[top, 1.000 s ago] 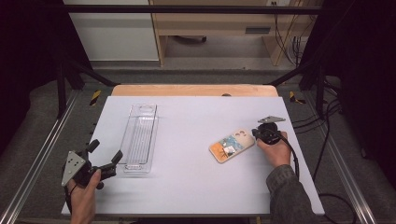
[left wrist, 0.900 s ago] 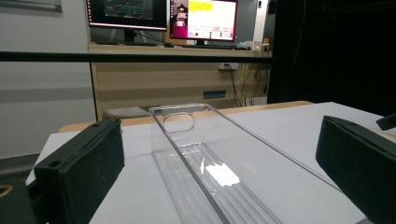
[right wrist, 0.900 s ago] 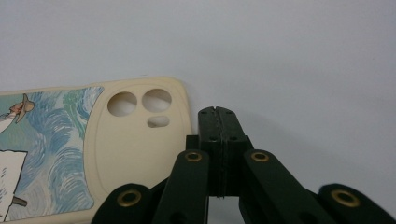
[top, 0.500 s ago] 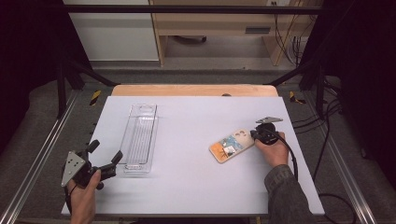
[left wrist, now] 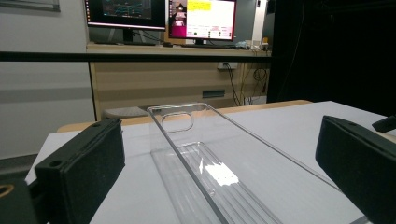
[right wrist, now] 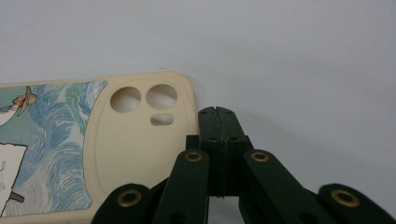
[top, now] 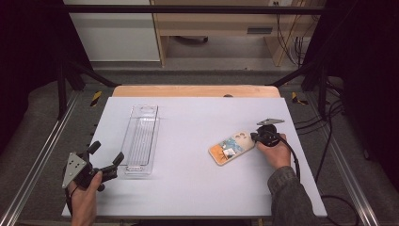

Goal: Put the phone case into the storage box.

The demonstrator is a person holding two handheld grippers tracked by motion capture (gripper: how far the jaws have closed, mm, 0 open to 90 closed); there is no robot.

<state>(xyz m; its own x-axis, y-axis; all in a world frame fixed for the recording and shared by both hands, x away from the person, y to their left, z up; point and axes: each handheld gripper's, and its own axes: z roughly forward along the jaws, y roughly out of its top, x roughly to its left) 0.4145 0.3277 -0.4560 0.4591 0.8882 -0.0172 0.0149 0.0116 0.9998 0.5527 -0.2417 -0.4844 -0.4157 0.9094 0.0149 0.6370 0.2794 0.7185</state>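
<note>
The phone case lay flat on the white table, over on the right side, with its painted picture facing up. Its camera holes were at the end nearest the right gripper. That gripper's jaws were pressed tight together with nothing between them, and in the right gripper view the tips sat just beside the edge of the case. I could not tell if they touched it.

Nothing had changed since a second earlier. The case was in the same spot, and both hands had stayed where they were. So the work seemed to be on hold, maybe just before a push or a grab. With its jaws shut, the right gripper could only nudge the case; it would need to open up to pick it up.

Farther left, the clear plastic tray lay empty. The left gripper sat at its near end with jaws spread wide, holding nothing.
</note>
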